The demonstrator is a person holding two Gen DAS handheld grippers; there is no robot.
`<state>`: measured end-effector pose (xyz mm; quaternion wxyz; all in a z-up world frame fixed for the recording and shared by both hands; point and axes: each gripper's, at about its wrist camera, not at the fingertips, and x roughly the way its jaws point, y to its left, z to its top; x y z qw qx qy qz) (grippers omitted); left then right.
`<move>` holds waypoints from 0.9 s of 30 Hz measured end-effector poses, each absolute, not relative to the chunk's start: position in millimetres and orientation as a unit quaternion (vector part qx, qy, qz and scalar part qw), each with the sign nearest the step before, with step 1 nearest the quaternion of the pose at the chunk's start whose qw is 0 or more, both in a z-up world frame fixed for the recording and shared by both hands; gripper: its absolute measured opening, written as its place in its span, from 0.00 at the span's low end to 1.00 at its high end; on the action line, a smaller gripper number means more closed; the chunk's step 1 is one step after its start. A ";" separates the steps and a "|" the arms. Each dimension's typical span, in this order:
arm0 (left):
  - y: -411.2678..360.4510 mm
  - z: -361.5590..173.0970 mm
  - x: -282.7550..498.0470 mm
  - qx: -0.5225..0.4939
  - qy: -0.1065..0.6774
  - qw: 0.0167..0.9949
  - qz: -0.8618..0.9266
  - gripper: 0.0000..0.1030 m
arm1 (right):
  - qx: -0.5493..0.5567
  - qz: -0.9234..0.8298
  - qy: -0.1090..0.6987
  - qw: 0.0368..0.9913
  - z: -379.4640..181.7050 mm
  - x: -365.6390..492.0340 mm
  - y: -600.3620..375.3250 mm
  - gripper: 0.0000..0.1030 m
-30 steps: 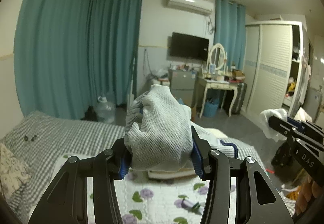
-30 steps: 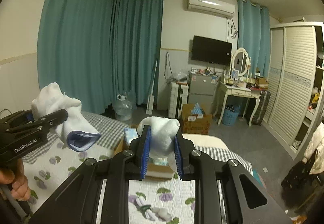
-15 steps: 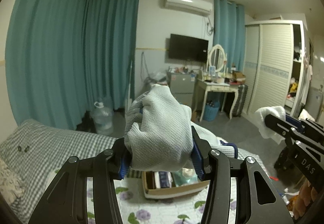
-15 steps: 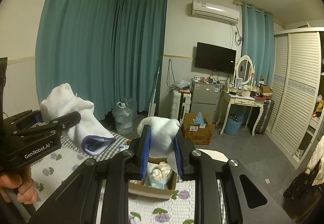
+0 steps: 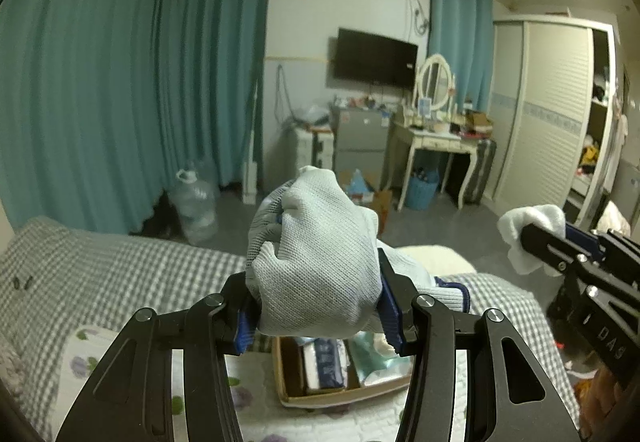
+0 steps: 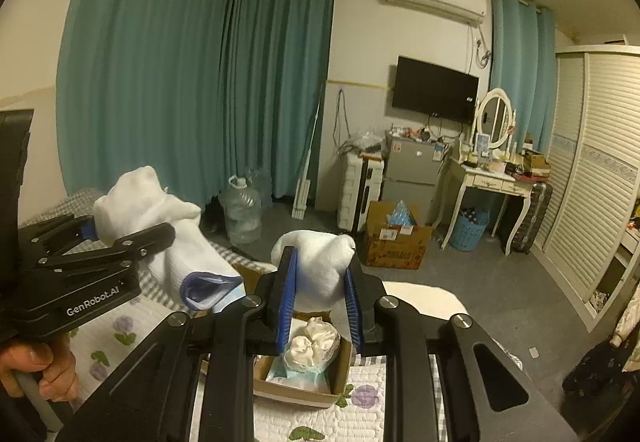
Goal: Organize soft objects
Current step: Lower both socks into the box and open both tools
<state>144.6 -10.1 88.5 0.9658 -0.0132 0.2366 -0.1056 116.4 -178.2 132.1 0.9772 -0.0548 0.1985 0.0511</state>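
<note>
Your left tongs pinched the limp, light sock mid-body; your right tongs squeezed another bunched sock, the box below both.

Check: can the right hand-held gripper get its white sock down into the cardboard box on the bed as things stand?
Probably yes. The right hand-held gripper, shut on the white sock, hangs above the open cardboard box. Nothing sits between them; the box holds soft items but shows room.
</note>
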 end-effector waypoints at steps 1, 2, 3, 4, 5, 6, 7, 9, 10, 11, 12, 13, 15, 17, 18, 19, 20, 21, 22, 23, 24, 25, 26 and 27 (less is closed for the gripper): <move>-12.2 84.4 149.1 -0.012 0.240 0.965 -0.106 0.48 | -0.057 0.052 0.203 0.976 125.9 123.8 -177.4 0.22; -14.8 78.6 155.8 -0.009 0.246 0.964 -0.105 0.48 | -0.060 0.053 0.208 0.975 120.2 132.6 -178.0 0.22; -16.2 74.1 160.2 -0.008 0.250 0.963 -0.106 0.48 | -0.062 0.055 0.215 0.973 112.2 140.9 -177.3 0.22; -18.5 68.7 166.1 -0.007 0.254 0.961 -0.107 0.48 | -0.064 0.057 0.220 0.972 105.5 147.6 -176.1 0.22; -19.7 65.1 168.9 -0.005 0.258 0.960 -0.107 0.48 | -0.065 0.058 0.225 0.970 99.3 153.2 -175.7 0.22; -23.2 60.0 176.0 -0.003 0.263 0.959 -0.106 0.48 | -0.066 0.059 0.232 0.969 90.9 161.1 -175.3 0.22; -25.2 55.3 181.3 -0.002 0.268 0.958 -0.106 0.47 | -0.067 0.059 0.237 0.967 84.0 167.5 -175.2 0.22; -28.4 42.7 191.2 0.000 0.278 0.955 -0.107 0.48 | -0.069 0.062 0.252 0.963 69.5 183.2 -175.0 0.22; -30.2 35.8 196.6 0.002 0.284 0.953 -0.107 0.48 | -0.070 0.062 0.259 0.961 61.7 189.8 -174.5 0.22; -32.5 27.6 202.9 0.004 0.292 0.950 -0.107 0.48 | -0.071 0.062 0.264 0.960 54.4 195.6 -174.1 0.22; -34.3 22.0 207.0 0.004 0.297 0.949 -0.107 0.48 | -0.072 0.063 0.272 0.958 45.3 202.4 -174.1 0.22; -36.8 15.4 212.5 0.005 0.304 0.947 -0.107 0.48 | -0.072 0.064 0.277 0.956 38.6 206.9 -174.4 0.22; -41.0 1.8 222.1 0.007 0.321 0.941 -0.111 0.47 | -0.076 0.065 0.289 0.952 22.6 216.9 -174.4 0.22; -44.7 -8.5 228.5 0.008 0.331 0.937 -0.112 0.47 | -0.077 0.065 0.300 0.949 9.9 225.9 -176.6 0.22; -46.8 -13.9 233.1 0.008 0.338 0.934 -0.114 0.47 | -0.078 0.065 0.308 0.946 1.6 231.5 -177.6 0.22; -48.4 -18.8 236.0 0.007 0.342 0.932 -0.116 0.47 | -0.078 0.064 0.316 0.943 -6.5 238.0 -179.0 0.22; -49.9 -23.1 238.5 0.007 0.346 0.931 -0.117 0.47 | -0.079 0.064 0.322 0.941 -12.0 241.6 -180.1 0.22; -51.9 -27.4 242.0 0.007 0.350 0.929 -0.119 0.48 | -0.079 0.064 0.331 0.938 -20.4 247.3 -181.9 0.22; -53.5 -30.7 245.6 0.008 0.351 0.929 -0.120 0.48 | -0.079 0.063 0.337 0.936 -26.8 251.1 -182.7 0.22; -54.9 -33.4 247.4 0.011 0.352 0.928 -0.121 0.48 | -0.080 0.062 0.343 0.934 -33.4 254.6 -184.0 0.22; -58.2 -36.4 251.3 0.016 0.353 0.927 -0.124 0.48 | -0.080 0.062 0.351 0.931 -40.5 259.3 -185.4 0.22; -60.3 -39.1 253.3 0.020 0.354 0.926 -0.126 0.48 | -0.081 0.062 0.358 0.928 -47.1 263.1 -186.3 0.22; -61.5 -41.0 256.1 0.025 0.355 0.926 -0.127 0.48 | -0.082 0.061 0.365 0.925 -53.6 265.8 -187.5 0.22; -63.2 -43.9 259.2 0.028 0.356 0.925 -0.127 0.50 | -0.082 0.060 0.373 0.922 -61.2 268.1 -188.0 0.22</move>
